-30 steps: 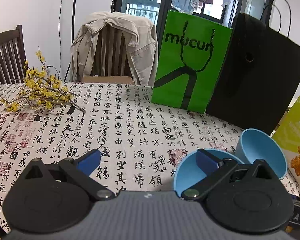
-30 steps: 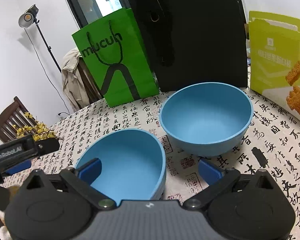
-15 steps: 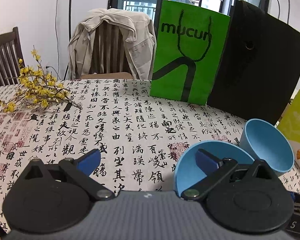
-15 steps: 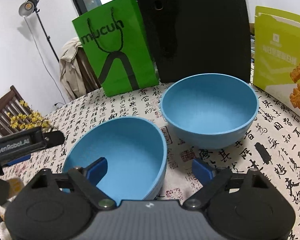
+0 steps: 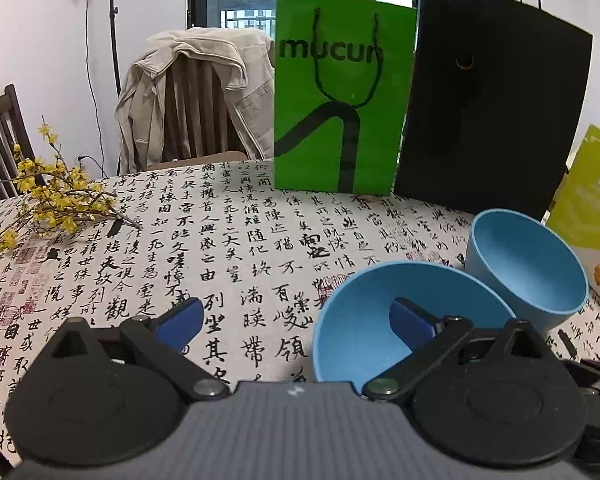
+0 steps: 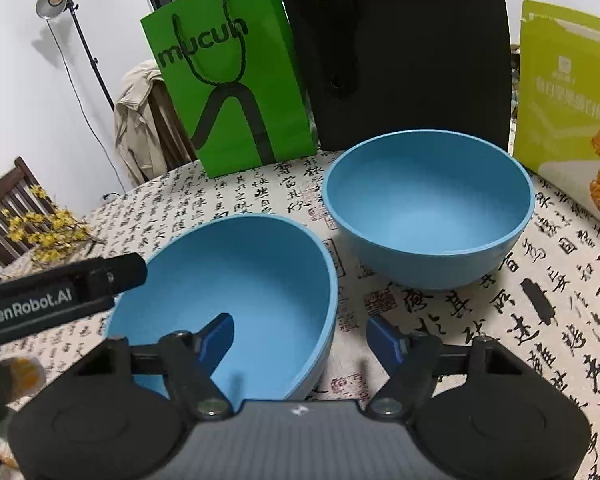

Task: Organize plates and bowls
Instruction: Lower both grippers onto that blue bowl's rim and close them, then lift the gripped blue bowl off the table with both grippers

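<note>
A: So — right gripper [image 6: 300, 336] straddles the near rim of the tilted sky-blue plastic bowl [image 6: 236, 296]: left pad inside the bowl, right pad outside over the calligraphy-print tablecloth [image 6: 560, 320]. Jaws have just been closing, bowl wall is between them, but pads aren't pressing yet afaict. So still apart, no grip.

B: Left gripper [image 5: 296, 320]?

A: Spread wide. Its right finger [image 5: 412, 322] sits over the same bowl's cavity, left finger over bare cloth. Holding nothing. Can't tell if that finger touches the bowl's inner wall.

B: Where's the other bowl?

A: Second matching blue bowl [image 6: 428, 208] stands upright just behind and to the right of the tilted one, near the black paper bag [image 6: 400, 52] and green "mucun" paper bag [image 6: 228, 92]. Bowls are close, whether they touch — can't tell.

B: Plan = nest tilted bowl into upright one?

A: My read, yes. Tips: finish closing squarely on the wall, pads well below the lip so it doesn't pivot out. Smooth curved plastic, likely slippery — a shallow pinch will rotate. Keep the left gripper clear of the cavity before lifting, or use it only to steady. Lift clear of the upright bowl's rim, centre, lower level.

B: Risks?

A: Clipping the upright bowl's rim & shoving it into the yellow-green snack box [image 6: 568, 92].
</note>
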A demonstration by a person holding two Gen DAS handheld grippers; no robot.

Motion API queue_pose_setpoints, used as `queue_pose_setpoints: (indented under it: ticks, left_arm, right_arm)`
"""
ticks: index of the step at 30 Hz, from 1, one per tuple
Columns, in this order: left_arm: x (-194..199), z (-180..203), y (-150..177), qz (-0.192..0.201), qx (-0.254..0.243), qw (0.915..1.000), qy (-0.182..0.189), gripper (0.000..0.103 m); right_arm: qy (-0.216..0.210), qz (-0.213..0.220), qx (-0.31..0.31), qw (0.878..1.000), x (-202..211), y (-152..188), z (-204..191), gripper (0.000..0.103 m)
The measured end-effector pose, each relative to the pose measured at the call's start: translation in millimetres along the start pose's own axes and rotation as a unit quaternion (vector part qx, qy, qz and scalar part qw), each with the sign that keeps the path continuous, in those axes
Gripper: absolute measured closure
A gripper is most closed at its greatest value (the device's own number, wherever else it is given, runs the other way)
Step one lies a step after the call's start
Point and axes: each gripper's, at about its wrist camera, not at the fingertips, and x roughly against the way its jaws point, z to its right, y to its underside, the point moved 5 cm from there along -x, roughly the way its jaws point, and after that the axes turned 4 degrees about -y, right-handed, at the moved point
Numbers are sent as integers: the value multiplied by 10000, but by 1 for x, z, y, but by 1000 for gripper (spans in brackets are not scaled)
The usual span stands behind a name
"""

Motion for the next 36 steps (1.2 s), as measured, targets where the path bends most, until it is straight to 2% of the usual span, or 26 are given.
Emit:
queue_pose_setpoints:
  ticks: [5,17,19,26,28,36]
  left_arm:
    - [-8,7,6,-88,-94,9999,1,6]
    - [-24,14,19,-360,-111,9993,29,22]
    - [-27,14,20,-402,-96,9991,54,29]
    - [-30,18,22,-424,-84,9990,100,40]
    - [-31,18,23,-446,-95,9989,118,51]
    - [-36,19,28,-562,-130,9982,157,65]
  right_arm:
    - [-26,-123,-90,9999,-6,2,4,40]
    - [-17,-275,-217,9994,-20,6,10,47]
    - [-9,-268,-208,9994,-22,6,11,48]
    - [76,-225,-131,9996,-27,5,9,53]
    - [71,-210,-131,9997,-27,5,9,56]
    - [-39,-217,-199,9996,-25,6,11,68]
